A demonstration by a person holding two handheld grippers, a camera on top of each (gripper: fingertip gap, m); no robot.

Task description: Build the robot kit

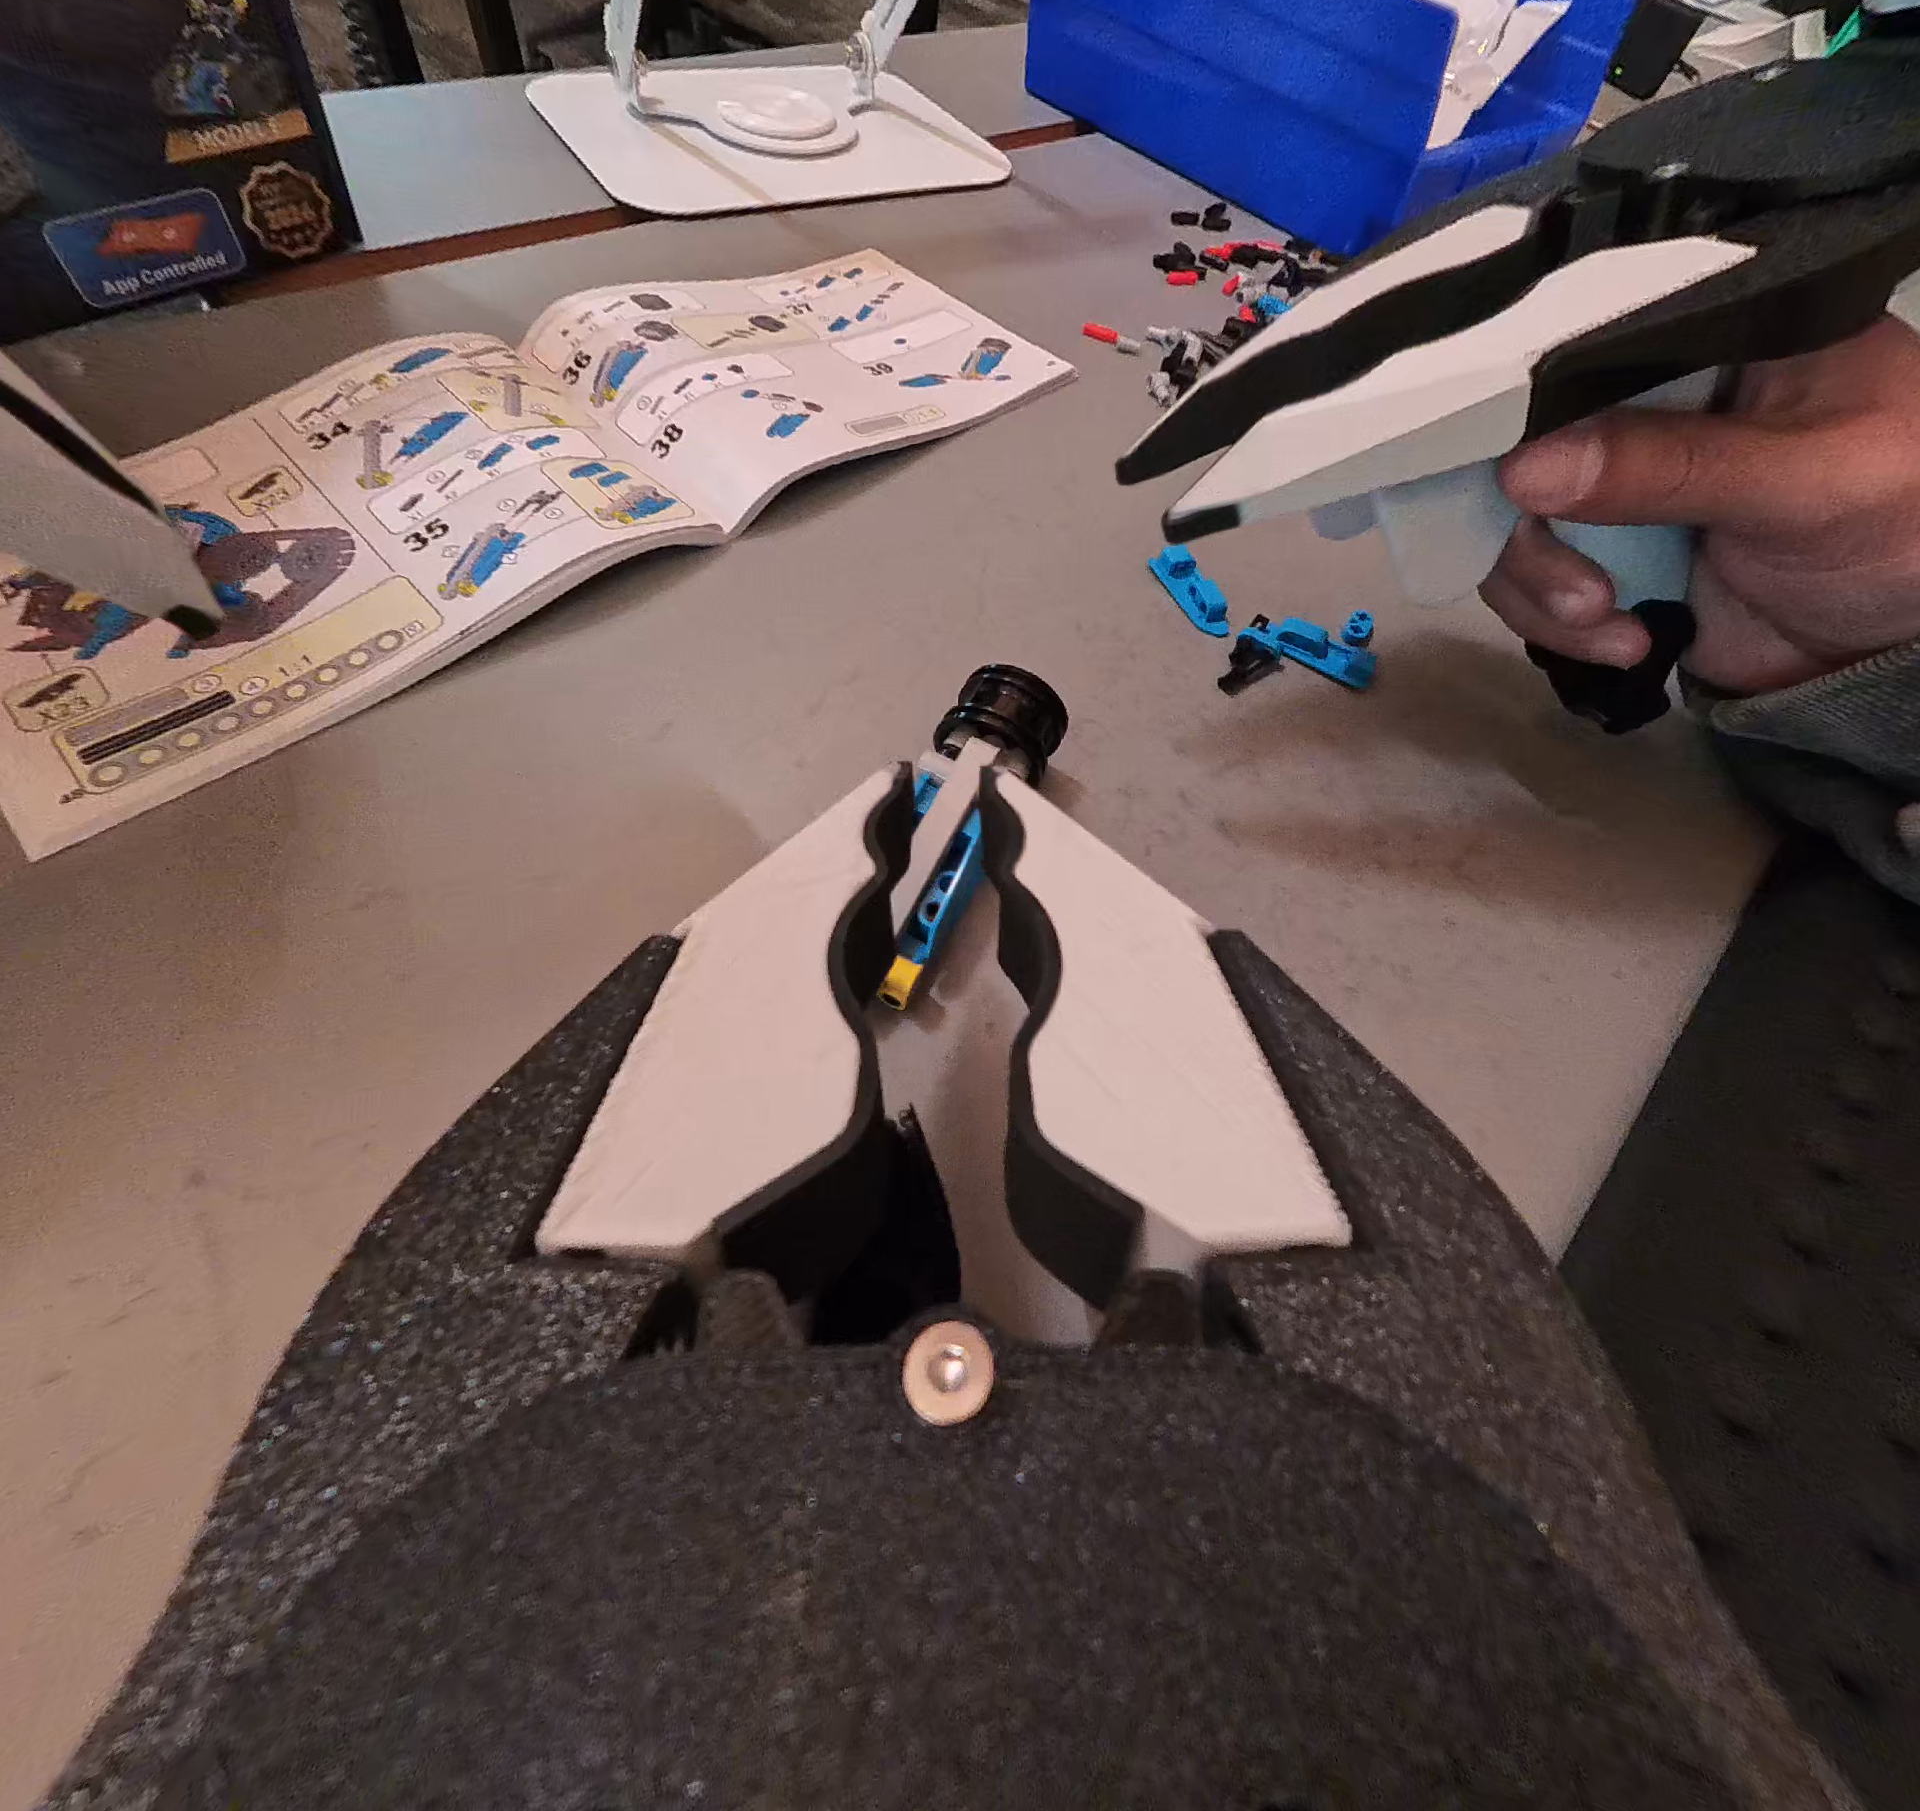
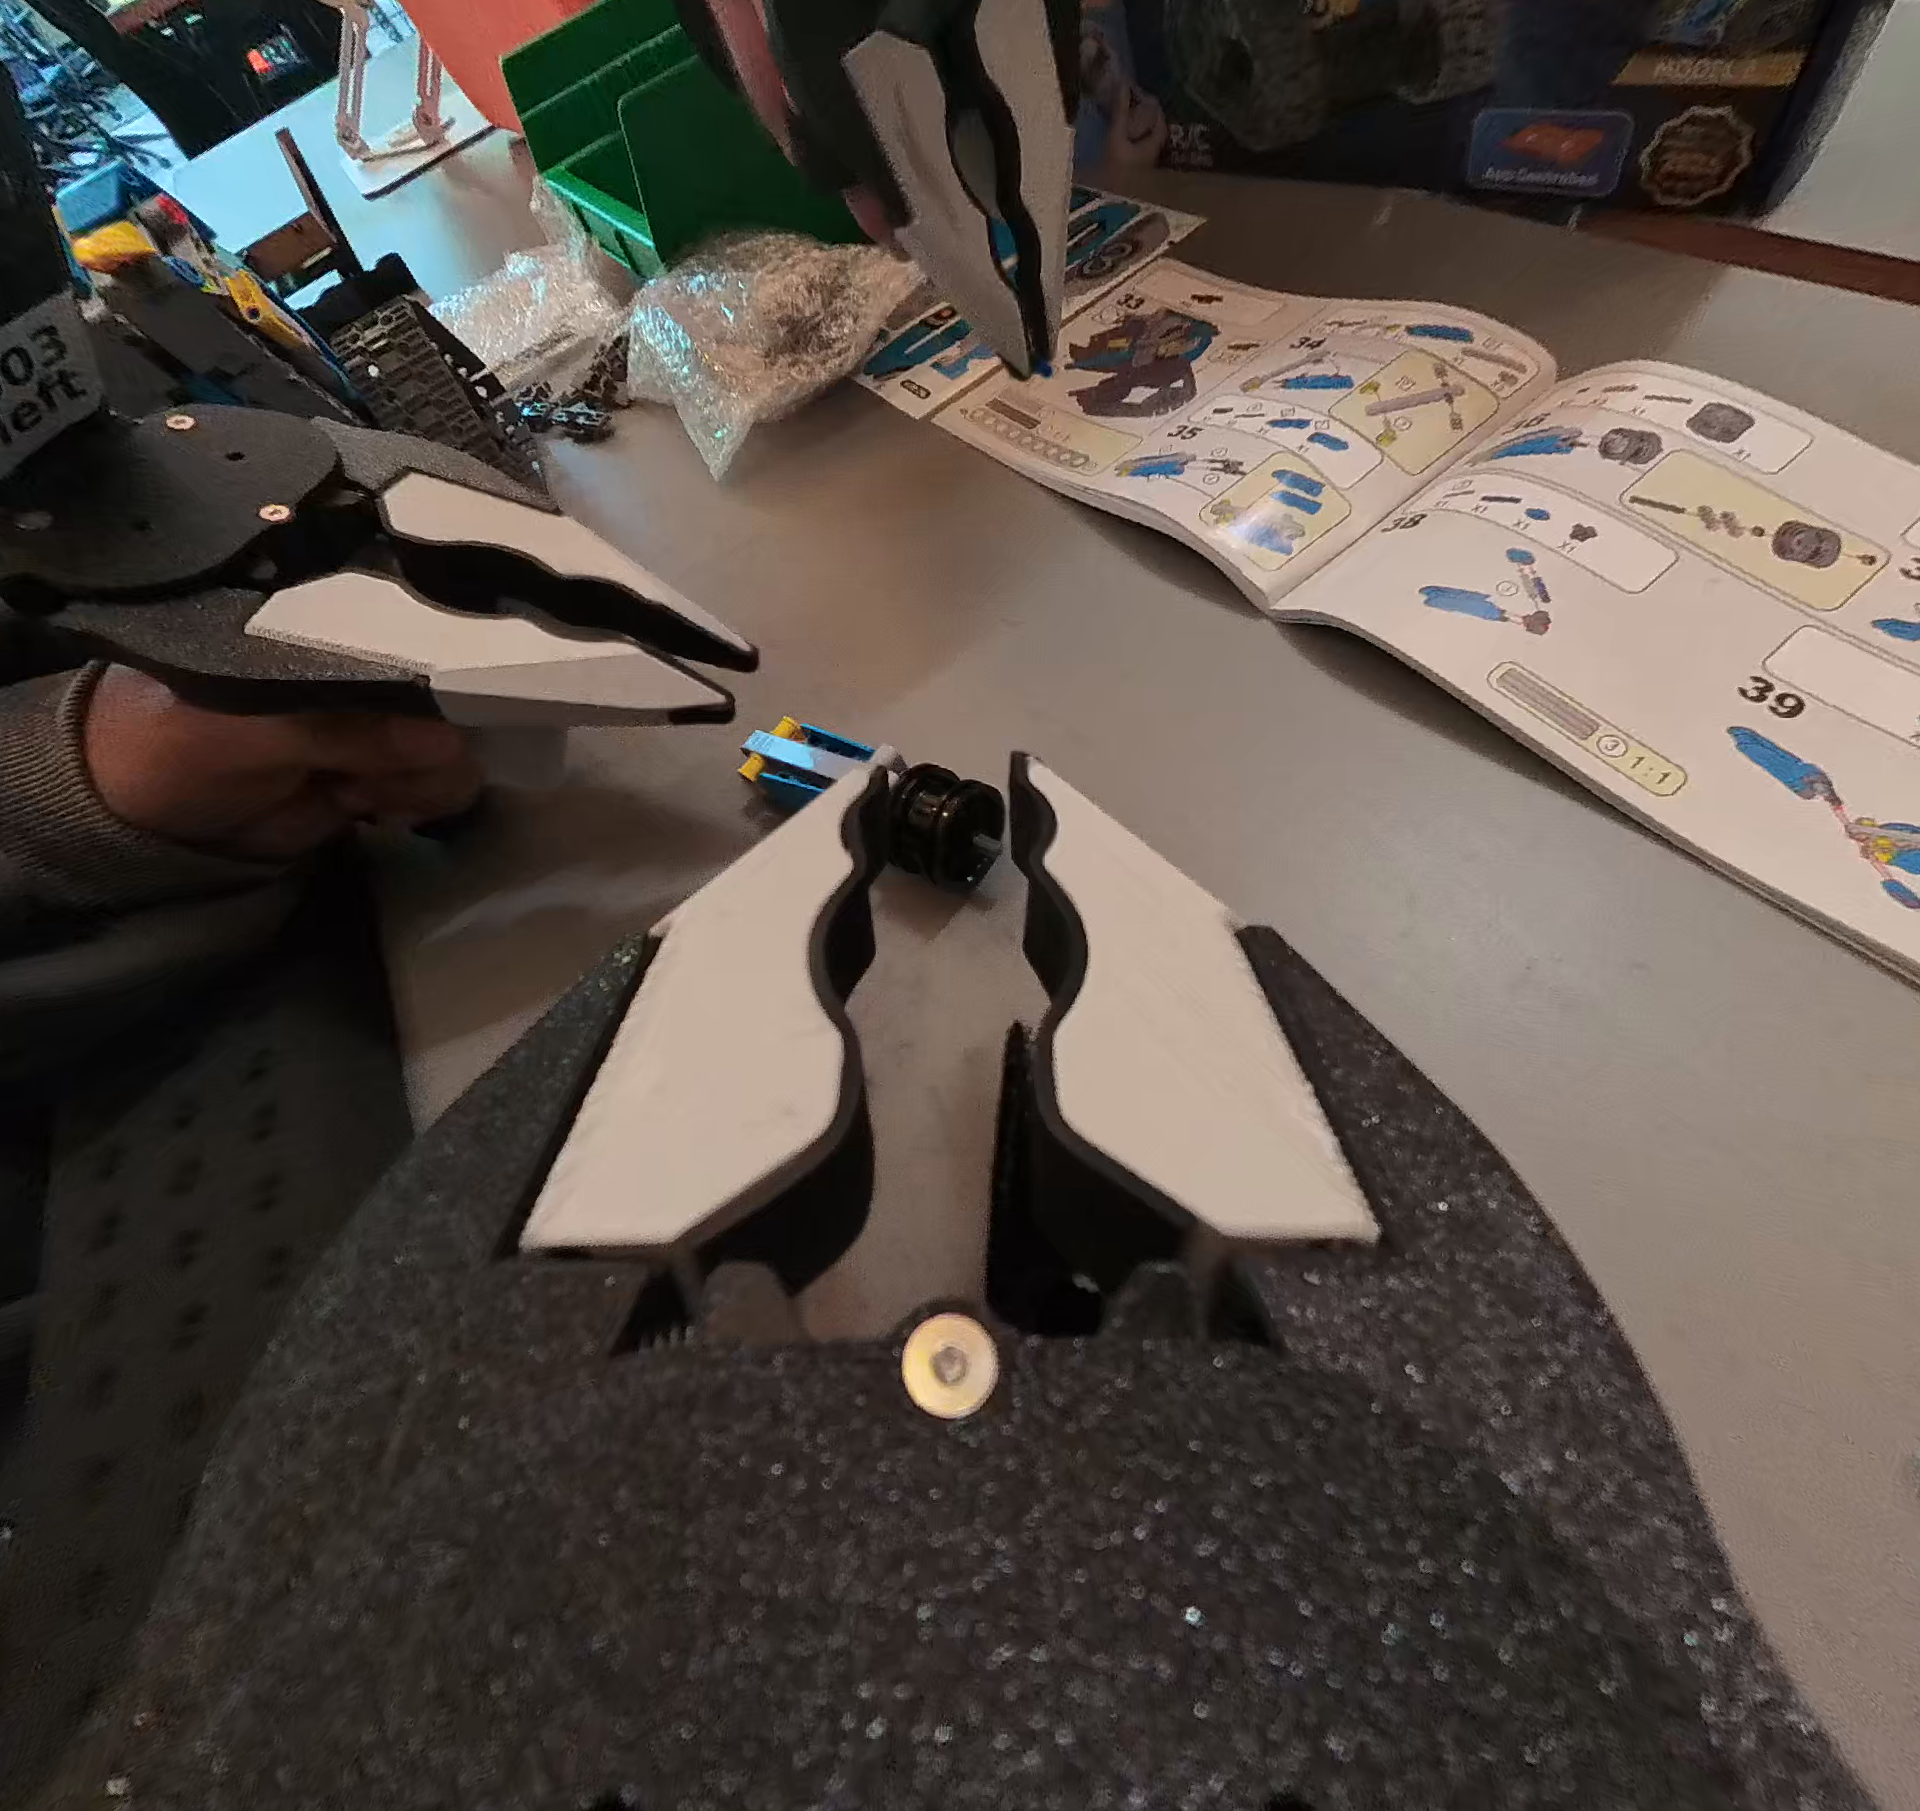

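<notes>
Two hand-held grippers hover close over a grey worktop point(image 1: 520, 930) strewn with toy building parts. In the left wrist view, the left gripper point(image 1: 945, 774) fills the lower frame, its fingers narrowly parted. Seen through the gap is a short blue beam point(image 1: 940, 878) with a yellow end and a black wheel point(image 1: 1003, 707) fixed at its far tip. The right wrist view shows this small assembly lying on the worktop just below the left fingertips, apparently not gripped. There the right gripper point(image 2: 948, 769) has its fingers moderately apart, empty, with the wheel showing between their tips. Whether they touch it cannot be told. A hand point(image 1: 1704, 535) holds the right gripper at the right edge of the left view. Below it lie two loose blue parts point(image 1: 1299, 639), with a heap of small pins point(image 1: 1226, 296) and a blue bin point(image 1: 1247, 78) above. An open booklet point(image 1: 644, 431) lies at centre left, and a third gripper point(image 2: 1029, 364) points down onto its page, fingers nearly together. Bubble-wrap bags point(image 2: 758, 327) and a green bin point(image 2: 665, 140) sit at upper left of the right view. The likely risk is that the wheel makes the assembly prone to roll or pivot if either fingertip nudges it off-centre. With both grippers crowding one small piece, their fingers could also knock together.
</notes>
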